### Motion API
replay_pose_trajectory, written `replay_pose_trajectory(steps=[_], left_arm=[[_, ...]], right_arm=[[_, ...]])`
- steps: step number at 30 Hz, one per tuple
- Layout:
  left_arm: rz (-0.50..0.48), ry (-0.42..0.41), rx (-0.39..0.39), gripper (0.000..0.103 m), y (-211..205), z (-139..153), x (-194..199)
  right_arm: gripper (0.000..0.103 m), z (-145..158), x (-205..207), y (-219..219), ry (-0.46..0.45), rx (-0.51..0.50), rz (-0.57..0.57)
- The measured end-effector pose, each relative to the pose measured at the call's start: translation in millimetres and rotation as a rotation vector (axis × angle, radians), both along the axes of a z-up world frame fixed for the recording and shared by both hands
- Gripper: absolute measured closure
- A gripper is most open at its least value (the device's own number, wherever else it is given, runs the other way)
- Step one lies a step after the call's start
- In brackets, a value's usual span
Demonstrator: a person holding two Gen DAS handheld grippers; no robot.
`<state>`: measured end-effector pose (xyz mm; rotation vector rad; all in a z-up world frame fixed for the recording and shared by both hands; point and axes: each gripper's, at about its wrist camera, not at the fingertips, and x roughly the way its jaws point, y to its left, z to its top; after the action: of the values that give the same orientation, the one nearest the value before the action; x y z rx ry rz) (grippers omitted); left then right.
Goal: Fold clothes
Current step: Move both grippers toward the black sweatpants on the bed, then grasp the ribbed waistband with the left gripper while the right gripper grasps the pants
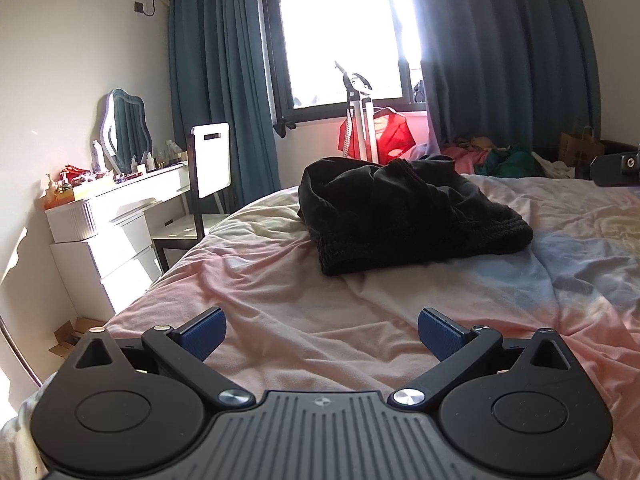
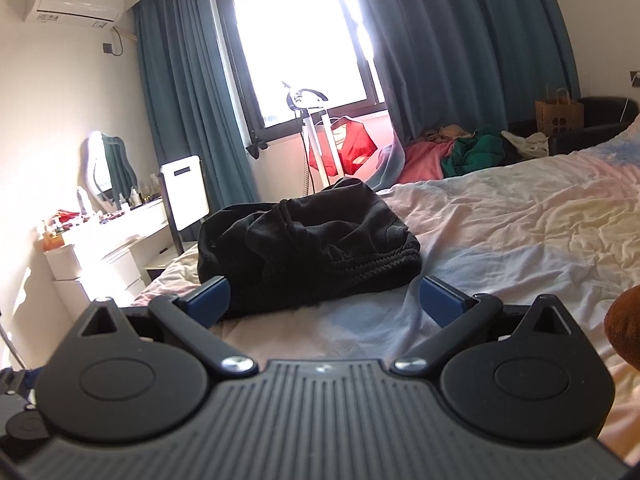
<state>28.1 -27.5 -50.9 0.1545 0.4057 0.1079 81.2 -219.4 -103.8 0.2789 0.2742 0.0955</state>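
Black knit, one item: the garment (image 1: 404, 212) lies bunched in the centre of my left view and centre-left of my right view (image 2: 308, 248), resting on the pastel bedsheet (image 1: 320, 320), ribbed hem toward me.

My left gripper (image 1: 322, 334): jaws wide apart, nothing between them, well short of the cloth.
My right gripper (image 2: 324, 300): jaws wide apart, empty — the near hem sits just beyond my tips, perhaps touching the left pad (image 2: 210, 298); I cannot tell.

Step in hand, as I judge it: reach and take hold. To do it well I would pinch a single layer at the ribbed hem, one corner per gripper, then lift and spread it flat before any crease is made; grabbing the whole heap would only carry the wrinkles along.

Unclear: what kind of garment it is, where its sleeves or legs lie, and how many layers are stacked. A brown shape (image 2: 624, 328) at the right edge is cut off — unidentifiable. The window (image 1: 340, 32) is blown out white.
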Motion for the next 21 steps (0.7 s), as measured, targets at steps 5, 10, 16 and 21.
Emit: replay_pose_trajectory(steps=[5, 10, 16, 21], left_arm=[[0.037, 0.035, 0.066, 0.000, -13, 10, 9], [-0.047, 0.122, 0.196, 0.000, -49, 32, 43], [-0.101, 0.170, 0.354, 0.000, -87, 38, 105], [-0.189, 0.062, 0.657, 0.000, -100, -15, 155]], right_arm=[[0.000, 1, -3, -17, 0.011, -0.001, -0.008], [0.000, 4, -12, -38, 0.054, 0.035, -0.027], [0.000, 19, -25, -53, 0.076, 0.116, -0.042], [0.000, 11, -12, -65, 0.081, 0.157, -0.030]])
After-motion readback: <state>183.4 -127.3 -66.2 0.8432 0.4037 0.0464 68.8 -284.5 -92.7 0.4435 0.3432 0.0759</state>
